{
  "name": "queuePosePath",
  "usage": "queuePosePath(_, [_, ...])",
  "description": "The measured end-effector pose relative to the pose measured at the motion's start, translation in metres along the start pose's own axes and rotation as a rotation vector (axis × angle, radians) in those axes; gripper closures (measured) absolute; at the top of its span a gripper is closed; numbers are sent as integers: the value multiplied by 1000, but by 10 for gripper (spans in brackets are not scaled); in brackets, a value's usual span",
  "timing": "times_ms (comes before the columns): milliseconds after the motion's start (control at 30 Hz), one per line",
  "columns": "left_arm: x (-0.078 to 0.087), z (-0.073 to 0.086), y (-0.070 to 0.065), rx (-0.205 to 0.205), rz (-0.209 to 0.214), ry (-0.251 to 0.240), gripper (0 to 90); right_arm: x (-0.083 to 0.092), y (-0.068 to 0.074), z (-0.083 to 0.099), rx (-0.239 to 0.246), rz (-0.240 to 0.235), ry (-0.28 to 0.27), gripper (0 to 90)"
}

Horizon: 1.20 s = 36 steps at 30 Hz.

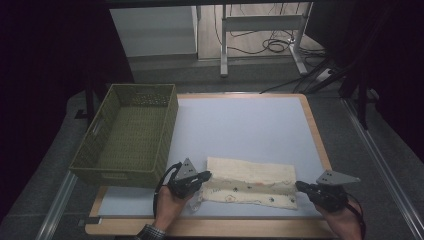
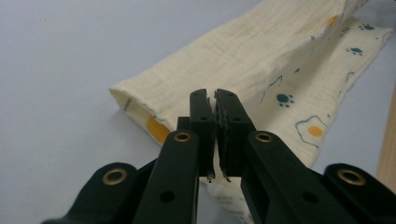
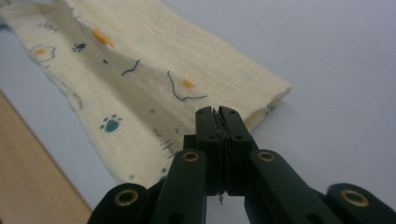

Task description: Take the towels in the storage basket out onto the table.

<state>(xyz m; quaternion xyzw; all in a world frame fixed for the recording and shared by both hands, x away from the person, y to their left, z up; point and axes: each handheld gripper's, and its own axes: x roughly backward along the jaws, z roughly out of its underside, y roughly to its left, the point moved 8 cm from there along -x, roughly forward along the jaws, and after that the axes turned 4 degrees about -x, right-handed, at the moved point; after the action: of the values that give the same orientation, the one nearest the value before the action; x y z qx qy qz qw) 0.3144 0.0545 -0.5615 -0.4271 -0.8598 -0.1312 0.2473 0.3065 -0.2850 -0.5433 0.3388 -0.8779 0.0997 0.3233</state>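
A cream printed cloth [image 1: 250,181] is laid in a long folded strip on the pale table mat [image 1: 250,125], near the mat's front edge and well apart from the far edge. The cloth is taken as the landmark for this report.

At the cloth's left end, the left gripper [image 1: 206,176] is found clamped on the fabric: in the left gripper view its jaws are pressed together with a thin layer of cloth [image 2: 243,60] pinched between them. At the cloth's right end, the right gripper [image 1: 299,186] is likewise clenched, and in the right gripper view a sliver of cloth [image 3: 154,70] is seen nipped between the closed jaws.

The upper layer is seen raised and tented along the strip's length in both gripper views, with the printed lower layer exposed toward the mat's wooden border [image 1: 210,227]. It is judged that the two ends are held at once so that the edge can be carried over evenly and a straight fold kept; a single grip would let the fabric sag or skew.

A green woven basket [image 1: 127,135] is stood to the left of the cloth, beyond it and apart from it, empty. It is judged to be placed there as the receptacle for the folded cloth.
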Motion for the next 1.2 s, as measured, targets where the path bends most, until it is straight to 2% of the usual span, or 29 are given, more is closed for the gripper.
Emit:
queuePosePath(367, [2, 19, -16, -3, 30, 39, 847, 6, 17, 22, -15, -55, 32, 859])
queuePosePath(567, [5, 31, -19, 21, 44, 62, 799, 6, 24, 31, -32, -84, 53, 802])
queuePosePath(600, [6, 34, -20, 30, 45, 66, 770, 6, 25, 33, -34, -88, 57, 781])
queuePosePath(667, [11, 35, -19, 44, 36, 53, 650, 8, 28, 35, -33, -100, 62, 725])
queuePosePath(767, [19, 32, -14, 64, 18, 29, 522, 15, 30, 33, -26, -91, 55, 681])
queuePosePath(867, [22, 24, -9, 79, 12, 13, 429, 23, 25, 25, -18, -70, 40, 644])
queuePosePath(967, [18, 17, -5, 87, 6, 17, 404, 23, 18, 19, -24, -52, 31, 641])
queuePosePath(1033, [8, 11, 0, 82, -2, 34, 407, 18, 12, 15, -26, -39, 28, 642])
queuePosePath(1133, [-6, 2, 9, 113, -2, 49, 423, 6, -2, 6, -39, -12, 19, 662])
queuePosePath(1200, [-15, -5, 19, 120, -28, 60, 431, -2, -11, 0, -47, 2, 15, 679])
